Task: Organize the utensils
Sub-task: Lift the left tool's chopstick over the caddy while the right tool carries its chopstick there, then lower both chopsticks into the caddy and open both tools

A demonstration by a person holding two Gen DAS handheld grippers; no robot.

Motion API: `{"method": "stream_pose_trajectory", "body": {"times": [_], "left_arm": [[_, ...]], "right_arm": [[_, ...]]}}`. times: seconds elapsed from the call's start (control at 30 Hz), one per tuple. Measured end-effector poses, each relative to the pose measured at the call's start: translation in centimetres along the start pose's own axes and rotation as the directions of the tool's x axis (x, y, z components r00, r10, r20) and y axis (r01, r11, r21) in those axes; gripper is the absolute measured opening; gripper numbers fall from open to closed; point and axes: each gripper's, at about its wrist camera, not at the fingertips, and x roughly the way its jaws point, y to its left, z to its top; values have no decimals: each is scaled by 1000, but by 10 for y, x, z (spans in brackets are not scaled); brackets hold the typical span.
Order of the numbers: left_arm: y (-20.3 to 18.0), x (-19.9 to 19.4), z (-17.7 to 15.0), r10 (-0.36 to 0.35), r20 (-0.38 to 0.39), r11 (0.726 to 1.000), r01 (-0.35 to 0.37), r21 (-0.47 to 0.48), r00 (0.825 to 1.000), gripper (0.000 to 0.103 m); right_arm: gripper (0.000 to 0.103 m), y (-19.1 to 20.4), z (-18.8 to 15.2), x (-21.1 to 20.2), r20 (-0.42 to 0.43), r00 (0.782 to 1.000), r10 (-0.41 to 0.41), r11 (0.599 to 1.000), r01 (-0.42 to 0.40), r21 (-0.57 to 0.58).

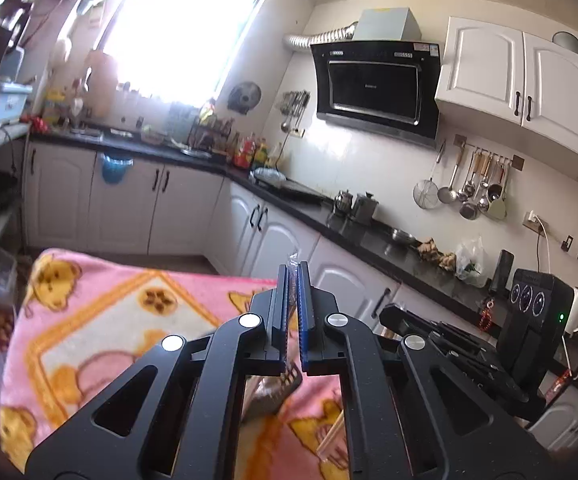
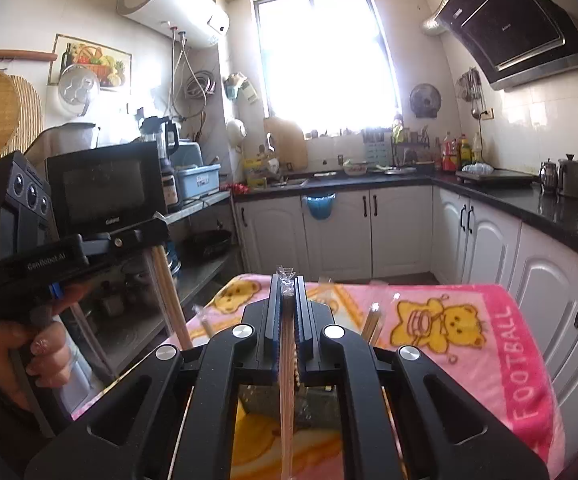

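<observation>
My left gripper (image 1: 293, 270) is shut on a pair of wooden chopsticks in a clear wrapper, whose tip (image 1: 293, 259) pokes out above the pads. In the right wrist view the same gripper (image 2: 160, 222) is held by a hand (image 2: 29, 356), and its chopsticks (image 2: 169, 296) hang down from the jaws. My right gripper (image 2: 288, 282) is shut on another wrapped pair of chopsticks (image 2: 287, 364) that runs down between its fingers. Both grippers are raised above a pink cartoon-bear blanket (image 2: 469, 320). More wrapped chopsticks (image 2: 373, 318) lie on it.
A dark container (image 2: 257, 404) sits on the blanket under my right gripper, mostly hidden. White cabinets (image 2: 337, 232) and a black countertop (image 2: 549, 204) run behind and to the right. A microwave (image 2: 105, 186) stands on a shelf at the left.
</observation>
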Motion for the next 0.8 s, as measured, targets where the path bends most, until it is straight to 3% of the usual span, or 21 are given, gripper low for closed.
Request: {"method": "stream_pose_trajectory", "body": {"times": [0.43,0.8], "left_arm": [[-1,11,54,10,93,999,-13,33,996,2],[-3,35,69,35,127,998,-43,56,991,2]], "right_arm": [[6,-9,47,14,124,992,-20,999,25,-39],[6,-17,69,44,175,984,-36,997,49,-68]]}}
